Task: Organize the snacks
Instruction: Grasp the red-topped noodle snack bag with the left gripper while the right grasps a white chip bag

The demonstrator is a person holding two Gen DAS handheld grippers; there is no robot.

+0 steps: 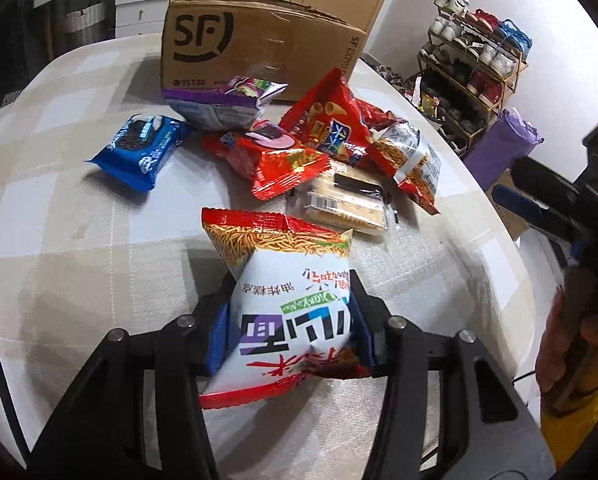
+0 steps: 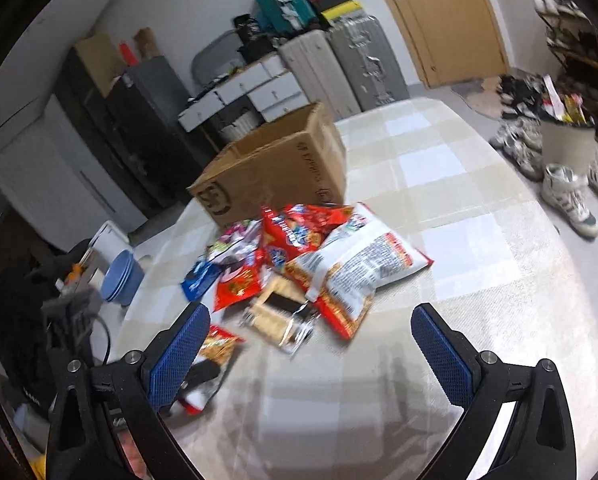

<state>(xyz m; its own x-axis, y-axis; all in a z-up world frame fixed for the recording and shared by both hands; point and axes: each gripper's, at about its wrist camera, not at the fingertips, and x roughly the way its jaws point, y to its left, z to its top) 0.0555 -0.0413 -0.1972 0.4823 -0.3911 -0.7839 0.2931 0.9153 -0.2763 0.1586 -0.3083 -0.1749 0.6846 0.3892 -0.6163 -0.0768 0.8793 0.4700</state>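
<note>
My left gripper [image 1: 289, 300] is shut on a red-and-white noodle snack bag [image 1: 287, 304] and holds it just above the table. The same bag shows in the right wrist view [image 2: 215, 354] behind the left finger. A pile of snacks lies beyond it: a blue cookie pack [image 1: 143, 152], red bags [image 1: 275, 160], a clear cracker pack [image 1: 347, 204] and a purple pack [image 1: 219, 102]. An open SF cardboard box [image 1: 255, 44] stands behind the pile, also in the right wrist view [image 2: 275, 160]. My right gripper [image 2: 311, 324] is open and empty, near the pile [image 2: 299, 256].
The table wears a beige checked cloth [image 1: 79, 216]. A shoe rack [image 1: 471, 68] and a purple bag [image 1: 503, 144] stand off its right side. Suitcases [image 2: 339, 64], drawers and a blue bin [image 2: 121, 276] lie beyond the far edge.
</note>
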